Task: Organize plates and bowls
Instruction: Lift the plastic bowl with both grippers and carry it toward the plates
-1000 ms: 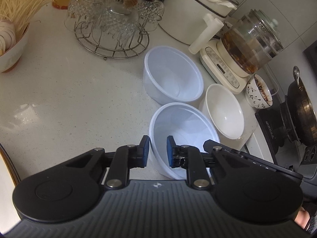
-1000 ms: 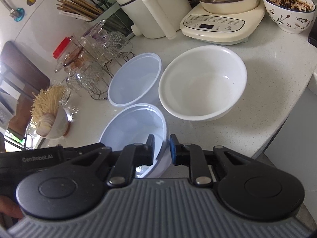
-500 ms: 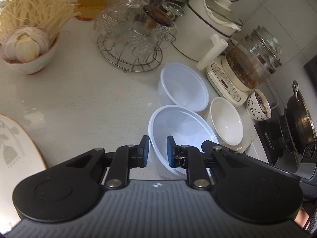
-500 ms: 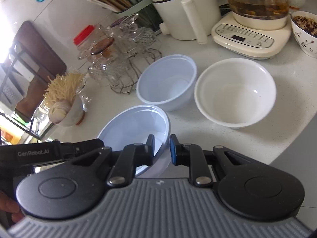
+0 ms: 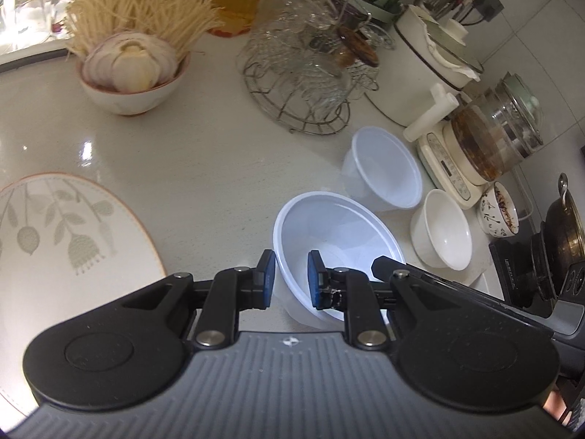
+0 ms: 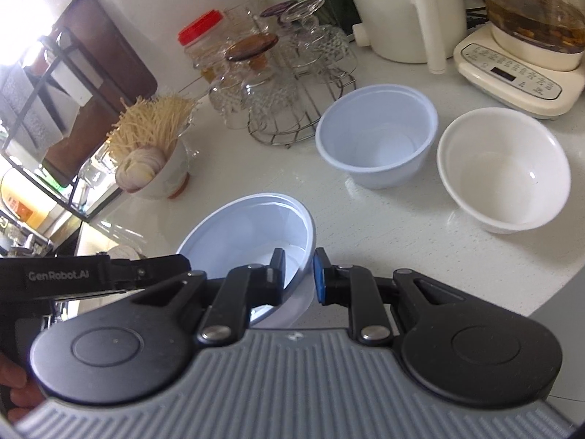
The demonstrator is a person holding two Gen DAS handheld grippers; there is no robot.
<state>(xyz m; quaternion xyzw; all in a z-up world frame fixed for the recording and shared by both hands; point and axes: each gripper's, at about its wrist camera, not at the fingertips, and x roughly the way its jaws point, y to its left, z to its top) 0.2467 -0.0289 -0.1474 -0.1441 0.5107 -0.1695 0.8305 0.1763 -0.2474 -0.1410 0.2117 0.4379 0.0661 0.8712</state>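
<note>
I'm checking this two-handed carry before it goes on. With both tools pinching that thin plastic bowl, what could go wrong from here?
1. The left tool and right tool each pinch only the thin rim of the held plastic bowl; uneven pulling might flex it or let it slip.
2. The bowl already hangs tilted, so a slip could drop it onto the counter.
3. The second plastic bowl and white ceramic bowl sit close together; a careless set-down could knock them.

I see a pale speckled countertop [image 5: 190,153] bearing a plastic bowl [image 6: 376,146], a white ceramic bowl [image 6: 504,172], a wire glass rack [image 5: 303,80], a mushroom bowl [image 5: 131,84] and a leaf-patterned plate [image 5: 62,241].
</note>
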